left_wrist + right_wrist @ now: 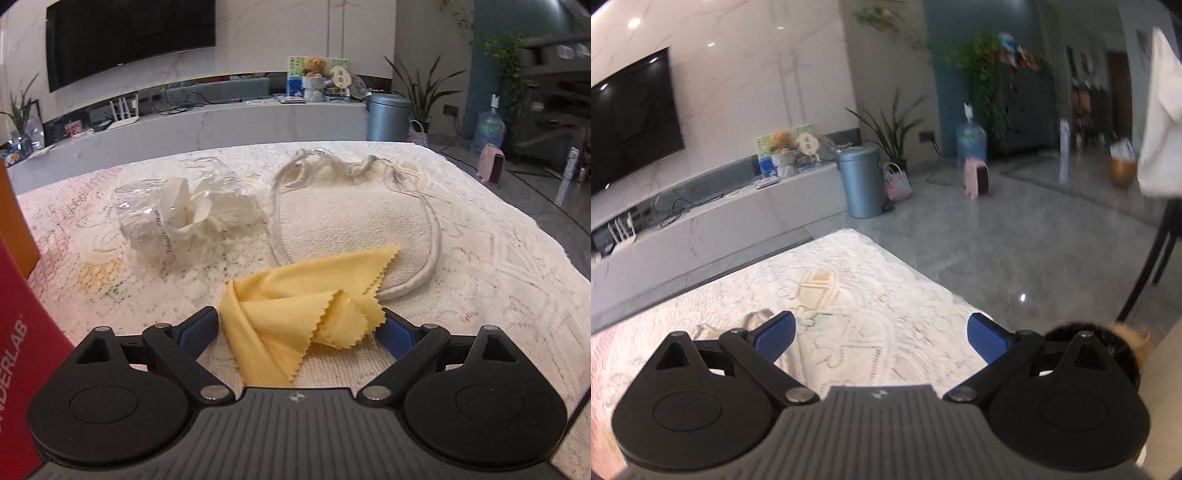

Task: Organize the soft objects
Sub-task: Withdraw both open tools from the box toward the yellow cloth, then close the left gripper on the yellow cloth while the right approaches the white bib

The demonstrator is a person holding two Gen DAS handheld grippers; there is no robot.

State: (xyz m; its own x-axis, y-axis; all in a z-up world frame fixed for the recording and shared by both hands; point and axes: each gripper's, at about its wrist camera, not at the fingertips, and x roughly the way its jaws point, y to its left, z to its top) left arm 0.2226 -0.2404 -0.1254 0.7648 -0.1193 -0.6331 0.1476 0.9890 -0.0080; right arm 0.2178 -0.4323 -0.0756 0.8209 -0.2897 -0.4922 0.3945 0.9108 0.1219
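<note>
Left hand-held gripper (301,328) spread wide at lower centre of the left wrist view, blue pads either side of a crumpled yellow cloth (295,314), not clamping it; cloth lying loose on the lace-covered worktop (498,266), one zigzag-edged corner overlapping the near rim of a cream round terry mitt (354,218) at centre. Left of the mitt, just beside it, a clear plastic bag with white fabric inside (184,214). Red box (22,350) at the left edge. Right hand-held gripper (881,334) likewise wide open in the right wrist view, holding nothing, above the worktop's far corner (849,266); grey bin (860,181) on the floor beyond, upper centre.
</note>
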